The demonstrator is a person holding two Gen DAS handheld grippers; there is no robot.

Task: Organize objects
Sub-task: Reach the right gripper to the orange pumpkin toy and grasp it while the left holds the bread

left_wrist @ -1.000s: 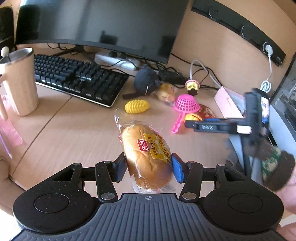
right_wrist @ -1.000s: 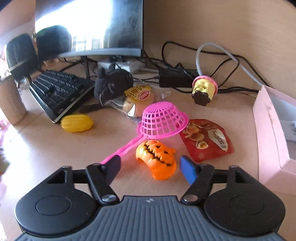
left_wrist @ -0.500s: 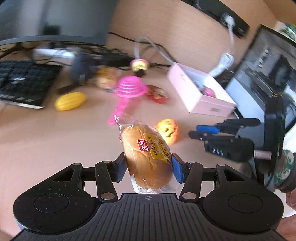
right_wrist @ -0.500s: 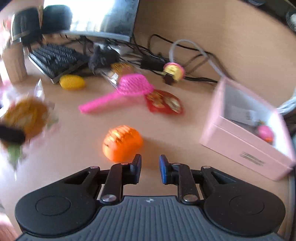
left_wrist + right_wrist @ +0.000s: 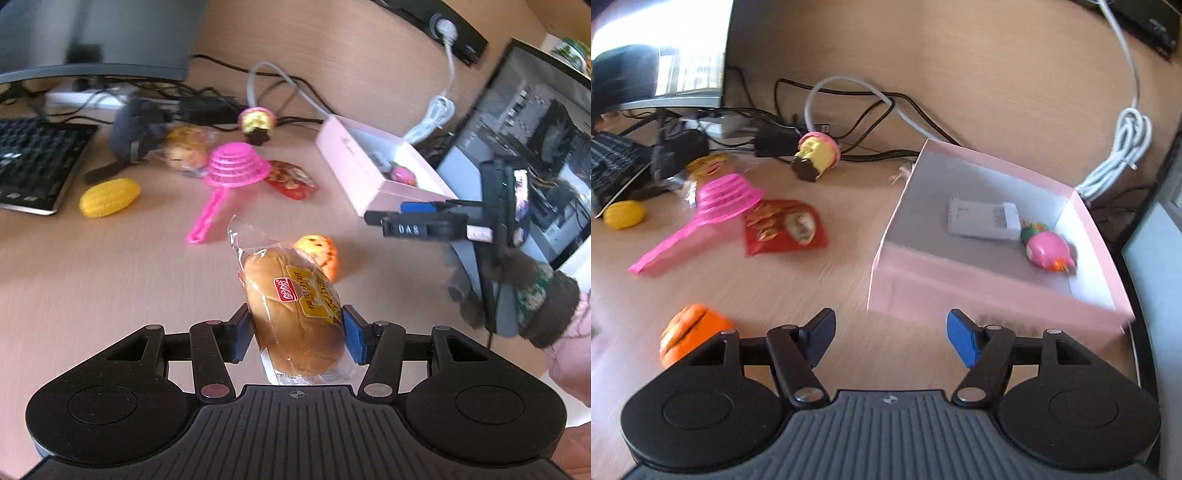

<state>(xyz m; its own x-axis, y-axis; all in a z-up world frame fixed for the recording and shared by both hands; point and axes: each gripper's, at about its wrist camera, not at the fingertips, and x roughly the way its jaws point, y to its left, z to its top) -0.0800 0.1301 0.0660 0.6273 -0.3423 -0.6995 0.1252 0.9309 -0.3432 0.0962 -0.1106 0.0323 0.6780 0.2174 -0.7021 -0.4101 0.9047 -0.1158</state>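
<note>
My left gripper (image 5: 293, 338) is shut on a wrapped bread roll (image 5: 293, 314) and holds it above the desk. An orange pumpkin toy (image 5: 319, 253) lies on the desk just beyond the roll; it also shows in the right wrist view (image 5: 689, 334), left of my right gripper (image 5: 891, 338), which is open and empty. The pink box (image 5: 982, 291) stands ahead and right of the right gripper, with a pink toy (image 5: 1049, 254) and a white packet (image 5: 982, 219) inside. In the left wrist view the box (image 5: 351, 171) is at the right, behind my right gripper (image 5: 373, 216).
On the desk lie a pink strainer (image 5: 229, 175), a red snack packet (image 5: 785, 229), a yellow corn toy (image 5: 109, 201), a second wrapped bun (image 5: 186, 151), a dark plush (image 5: 138, 123) and a cupcake toy (image 5: 816, 153). Keyboard (image 5: 33, 162) left, cables at the back, a monitor (image 5: 535, 147) right.
The right gripper has opened and swung right toward the pink box; the pumpkin now sits to its left. The left gripper still holds the roll and has shifted a little.
</note>
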